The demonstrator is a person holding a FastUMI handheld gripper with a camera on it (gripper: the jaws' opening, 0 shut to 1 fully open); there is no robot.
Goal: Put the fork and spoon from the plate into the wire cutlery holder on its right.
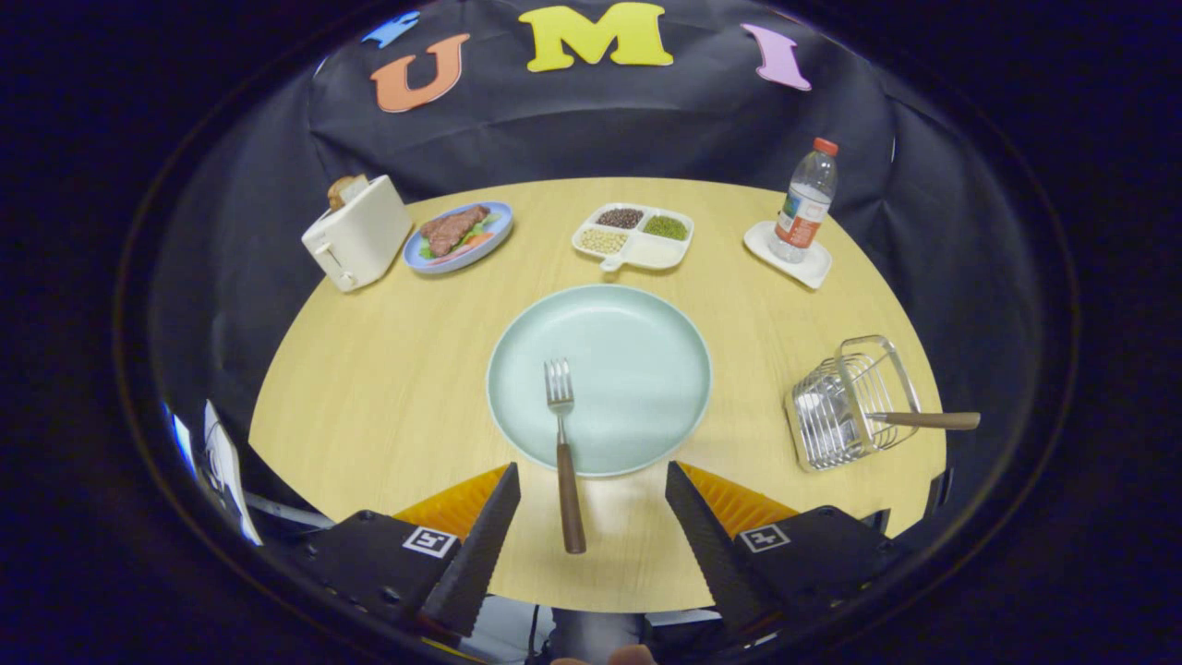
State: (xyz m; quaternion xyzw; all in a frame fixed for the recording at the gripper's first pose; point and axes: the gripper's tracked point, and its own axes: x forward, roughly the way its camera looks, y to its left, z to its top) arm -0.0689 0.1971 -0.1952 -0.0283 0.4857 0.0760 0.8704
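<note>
Wooden-handled, the fork [562, 441] lies with its prongs on the pale green plate [637, 369] and its handle reaching over the near rim onto the table [388, 388], between the two fingers of the gripper [591, 480], which stand wide apart and touch nothing. To the right of the plate the wire cutlery holder [854, 402] lies tipped on its side, and a utensil with a wooden handle [923, 420] sticks out of it; I cannot tell if it is the spoon.

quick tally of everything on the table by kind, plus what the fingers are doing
Plates: 2, the big plate and the food plate
Trays: 2, the divided tray and the bottle's tray
Cutlery: 2, fork and a utensil in the holder
Holder: 1
Toaster: 1
Bottle: 1
Total: 9
Gripper fingers open, fork handle between them.
</note>
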